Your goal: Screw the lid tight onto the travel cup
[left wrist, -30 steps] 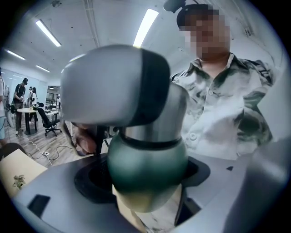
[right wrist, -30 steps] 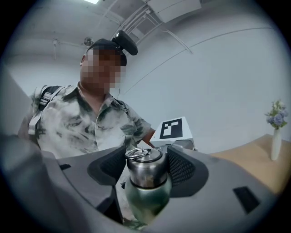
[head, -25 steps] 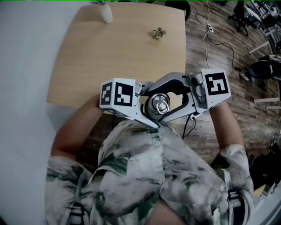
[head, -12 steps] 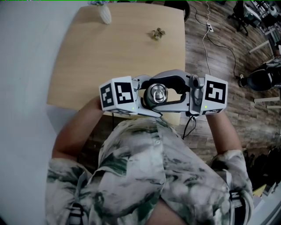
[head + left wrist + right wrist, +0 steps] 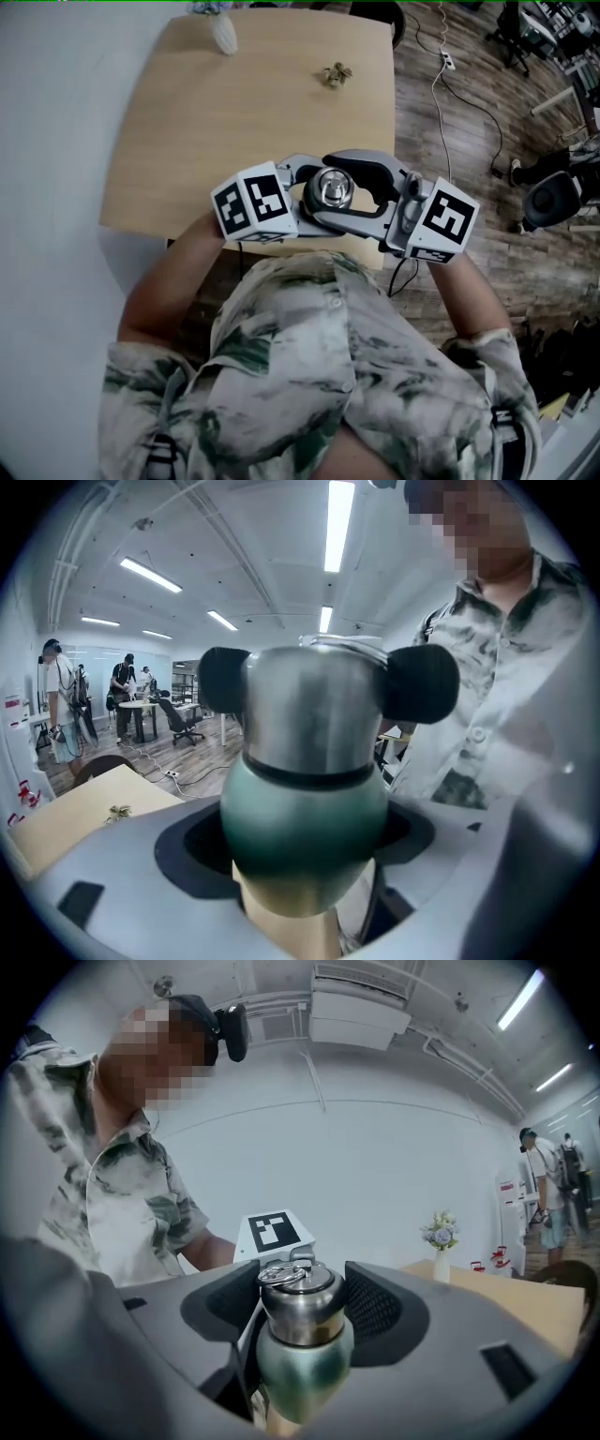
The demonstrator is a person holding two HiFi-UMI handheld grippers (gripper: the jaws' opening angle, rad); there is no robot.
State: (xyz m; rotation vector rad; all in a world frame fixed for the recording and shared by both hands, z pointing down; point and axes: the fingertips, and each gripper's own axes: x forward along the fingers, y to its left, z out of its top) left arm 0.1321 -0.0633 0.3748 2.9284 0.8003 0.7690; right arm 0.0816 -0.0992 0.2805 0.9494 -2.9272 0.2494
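Note:
The travel cup has a green body (image 5: 305, 808) and a steel lid (image 5: 314, 705) with a ring on top (image 5: 281, 1273). It is held upright in front of the person's chest, above the table's near edge. My left gripper (image 5: 305, 864) is shut on the green body low down; its marker cube (image 5: 251, 202) shows left of the cup. My right gripper (image 5: 302, 1305) is shut on the lid (image 5: 333, 187), one black pad (image 5: 380, 1312) on each side. Its cube (image 5: 448, 220) sits to the right.
A wooden table (image 5: 234, 112) lies ahead, with a white vase (image 5: 223, 28) at its far left and a small trinket (image 5: 336, 73) at the far right. A cable (image 5: 441, 84) and an office chair (image 5: 553, 192) are on the wood floor at the right. People stand far off (image 5: 56, 705).
My right gripper has turned around the lid, its cube swinging down and towards the person. Both grippers and the cup have shifted slightly up towards the table.

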